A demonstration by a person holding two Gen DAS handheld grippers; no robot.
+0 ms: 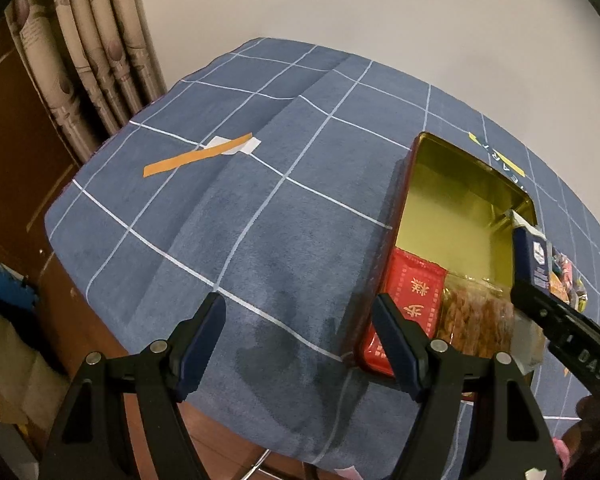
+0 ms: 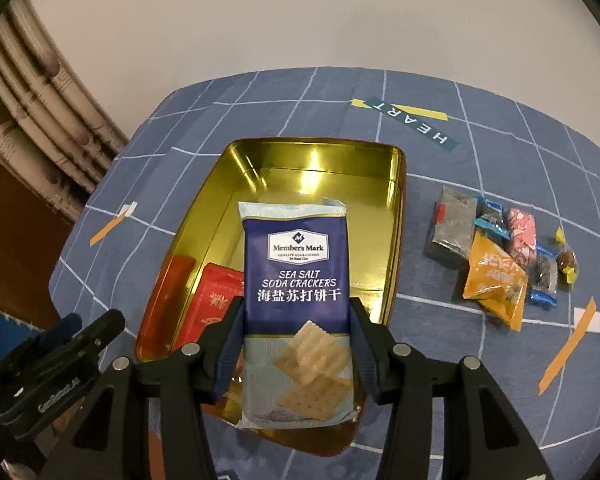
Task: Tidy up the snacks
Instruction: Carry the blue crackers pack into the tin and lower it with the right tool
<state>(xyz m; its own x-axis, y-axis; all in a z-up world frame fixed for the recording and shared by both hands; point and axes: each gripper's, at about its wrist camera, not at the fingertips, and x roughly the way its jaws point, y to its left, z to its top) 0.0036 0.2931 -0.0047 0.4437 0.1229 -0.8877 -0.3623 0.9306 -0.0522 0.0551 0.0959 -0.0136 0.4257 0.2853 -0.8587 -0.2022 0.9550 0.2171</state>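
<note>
Cracker packet (image 2: pixel 296 300) sits clamped in the right gripper (image 2: pixel 296 344) above the gold tin (image 2: pixel 392 216) mid-table; left gripper (image 1: pixel 300 344) hangs released, empty, beside the tin's left edge.

Blue cracker pkt (image 2: pixel 298 312) upright over gold tin (image 2: pixel 312 168).

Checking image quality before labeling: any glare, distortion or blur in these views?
Right wrist view: bright glare spots on the tin's gold wall, cracker pack print sharp. Left wrist view: fisheye bends the tablecloth grid, corners vignetted black, no noticeable blur.
</note>
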